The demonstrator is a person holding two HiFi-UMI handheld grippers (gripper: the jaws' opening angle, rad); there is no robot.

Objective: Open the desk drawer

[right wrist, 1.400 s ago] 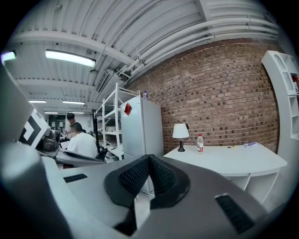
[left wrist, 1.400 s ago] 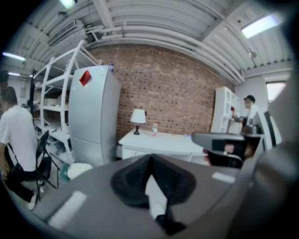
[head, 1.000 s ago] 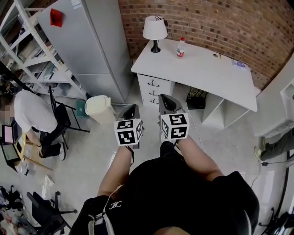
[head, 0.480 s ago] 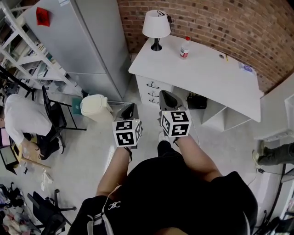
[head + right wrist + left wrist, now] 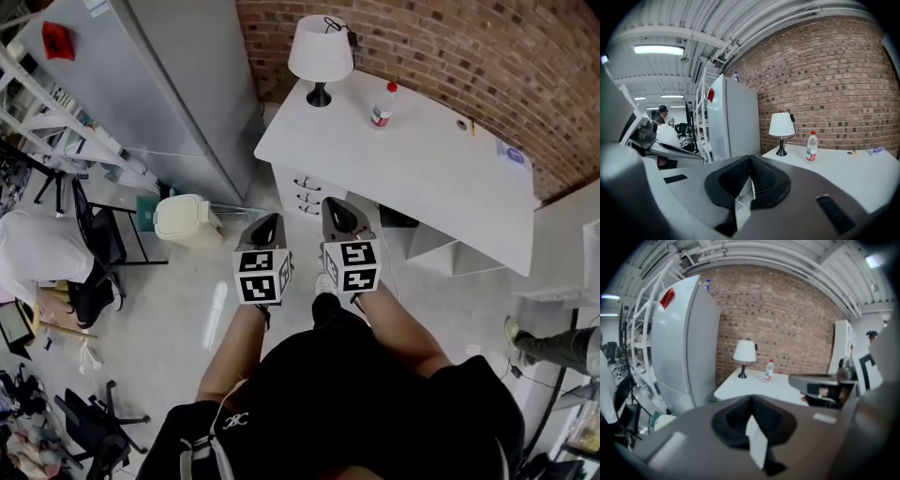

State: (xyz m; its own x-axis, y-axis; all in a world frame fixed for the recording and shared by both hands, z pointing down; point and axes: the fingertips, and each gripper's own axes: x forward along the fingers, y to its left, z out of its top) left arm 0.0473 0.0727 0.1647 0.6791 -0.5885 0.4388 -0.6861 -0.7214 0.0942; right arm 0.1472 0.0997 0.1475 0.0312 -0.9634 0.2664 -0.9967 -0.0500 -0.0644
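The white desk [image 5: 431, 169] stands against the brick wall, with a stack of three closed drawers [image 5: 304, 193] under its left end. Both grippers are held side by side in front of the person's body, short of the drawers and touching nothing. My left gripper [image 5: 269, 223] is shut and empty; in the left gripper view its jaws [image 5: 751, 400] meet in a point below the desk top [image 5: 759, 385]. My right gripper [image 5: 336, 206] is shut and empty too, its jaws [image 5: 750, 159] closed in the right gripper view. The drawer fronts are hidden in both gripper views.
A white lamp [image 5: 319, 52] and a red-capped bottle [image 5: 381, 105] stand on the desk. A tall grey cabinet [image 5: 169, 84] is left of the desk, a cream waste bin [image 5: 183, 217] at its foot. A black chair [image 5: 98, 239] and a person [image 5: 37, 258] are at far left.
The person has stepped closer to the desk, which now lies nearer below. Both grippers stay shut and side by side.
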